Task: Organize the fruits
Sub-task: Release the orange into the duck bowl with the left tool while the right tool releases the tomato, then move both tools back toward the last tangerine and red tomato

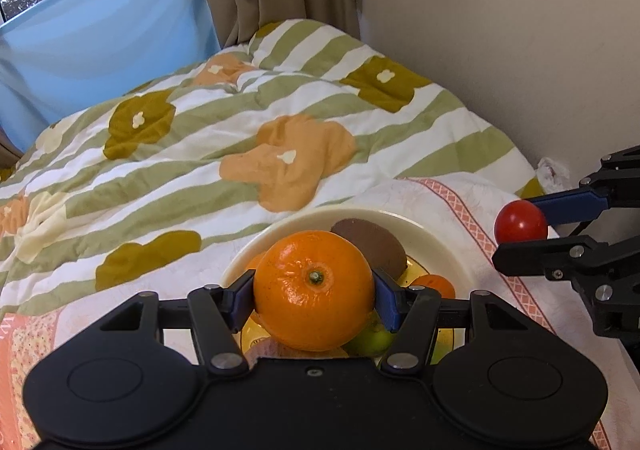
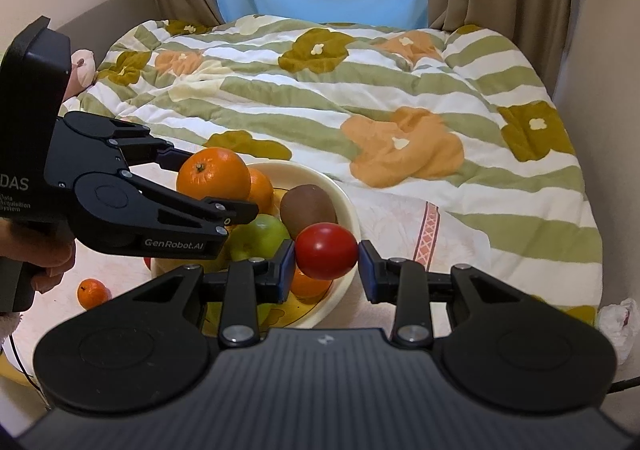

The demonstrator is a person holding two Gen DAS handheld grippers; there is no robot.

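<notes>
Bowl (image 2: 352, 210) crowded: kiwi (image 2: 308, 206), green apple (image 2: 260, 238) block you. Quilt (image 2: 400, 98) beyond the bowl lies open.

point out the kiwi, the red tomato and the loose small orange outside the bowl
kiwi (image 2: 307, 206): right wrist view, its brown top.
red tomato (image 2: 326, 250): right wrist view, its front face.
small orange (image 2: 93, 292): right wrist view, its middle.

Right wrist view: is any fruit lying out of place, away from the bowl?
Yes. One small orange lies alone on the cloth, left of the bowl, while the other loose fruit sits inside it.
</notes>
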